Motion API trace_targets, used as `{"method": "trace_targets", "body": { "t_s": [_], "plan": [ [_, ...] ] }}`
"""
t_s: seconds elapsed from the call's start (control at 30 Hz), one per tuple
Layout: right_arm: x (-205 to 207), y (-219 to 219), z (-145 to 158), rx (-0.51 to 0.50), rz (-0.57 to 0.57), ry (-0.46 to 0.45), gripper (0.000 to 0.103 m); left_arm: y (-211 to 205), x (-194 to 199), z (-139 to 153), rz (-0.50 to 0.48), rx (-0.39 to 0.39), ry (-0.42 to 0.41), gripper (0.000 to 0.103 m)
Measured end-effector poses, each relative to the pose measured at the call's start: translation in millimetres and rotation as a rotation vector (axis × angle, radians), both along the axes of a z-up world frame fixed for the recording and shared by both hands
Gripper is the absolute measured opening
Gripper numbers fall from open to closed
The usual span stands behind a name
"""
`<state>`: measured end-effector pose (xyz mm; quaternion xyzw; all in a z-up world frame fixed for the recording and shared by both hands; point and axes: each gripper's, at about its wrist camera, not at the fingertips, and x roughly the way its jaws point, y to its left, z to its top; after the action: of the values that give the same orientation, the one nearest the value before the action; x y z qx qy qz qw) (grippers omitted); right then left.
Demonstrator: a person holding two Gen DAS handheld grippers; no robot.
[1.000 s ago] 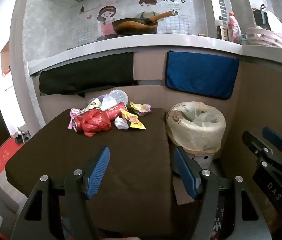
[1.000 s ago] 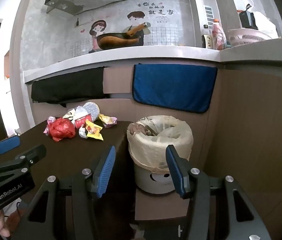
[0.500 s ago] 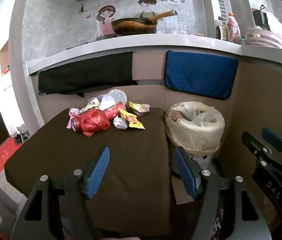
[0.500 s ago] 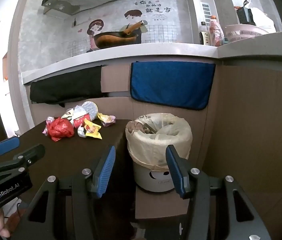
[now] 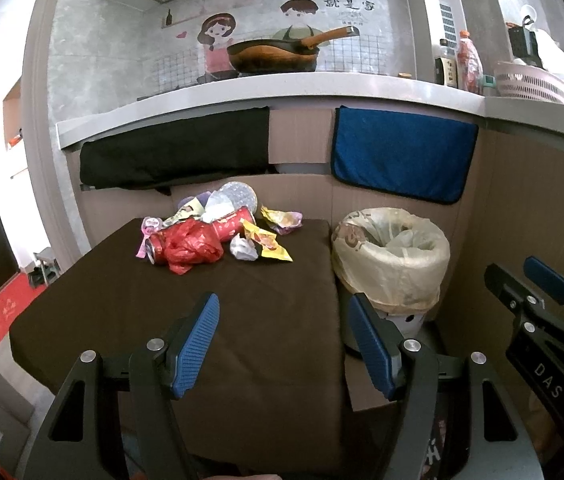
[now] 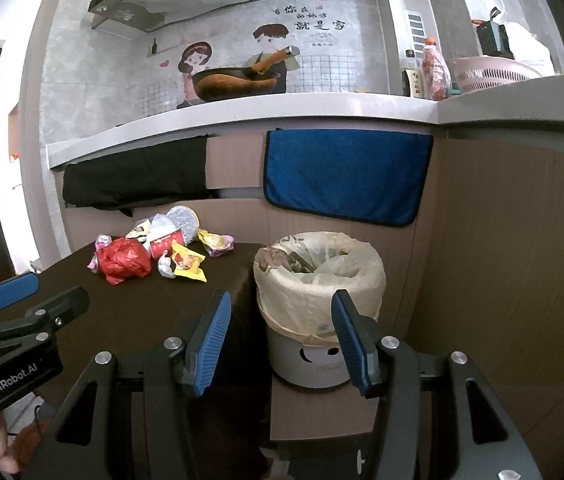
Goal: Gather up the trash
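Nearest the camera, the left gripper (image 5: pixel 283 338) stands with its blue fingers (image 5: pixel 194 346) spread wide and nothing between them, over the near part of the brown desk (image 5: pixel 274 320). The right gripper (image 6: pixel 282 338) is likewise wide apart and empty, aimed at the lined trash bin (image 6: pixel 317 280), which stands just beside the desk's right edge, at about 2 o'clock from the left gripper. Farther off, at roughly 11 o'clock on the desk's far side, the trash lies in one heap: a red plastic bag (image 5: pixel 190 246) against a red can (image 5: pixel 228 228), a white paper wad (image 5: pixel 244 248), yellow wrappers (image 5: pixel 268 242), and foil and paper scraps (image 5: pixel 226 200) behind. The bin's liner seems to hold some crumpled material, though what it is cannot be told. By my judgement the collecting is barely begun: neither gripper holds anything, and the whole heap awaits carrying to the bin.
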<state>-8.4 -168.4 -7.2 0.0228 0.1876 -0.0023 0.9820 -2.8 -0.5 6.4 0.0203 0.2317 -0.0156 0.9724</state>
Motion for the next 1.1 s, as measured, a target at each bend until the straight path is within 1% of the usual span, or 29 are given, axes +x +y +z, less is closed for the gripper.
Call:
{"method": "trace_targets", "body": {
  "t_s": [1.1],
  "plan": [
    [-2.4, 3.3, 2.2, -0.002, 0.002, -0.003, 0.05, 3.8, -2.8, 1.3, 0.001, -0.006, -0.013, 0.068]
  ]
}}
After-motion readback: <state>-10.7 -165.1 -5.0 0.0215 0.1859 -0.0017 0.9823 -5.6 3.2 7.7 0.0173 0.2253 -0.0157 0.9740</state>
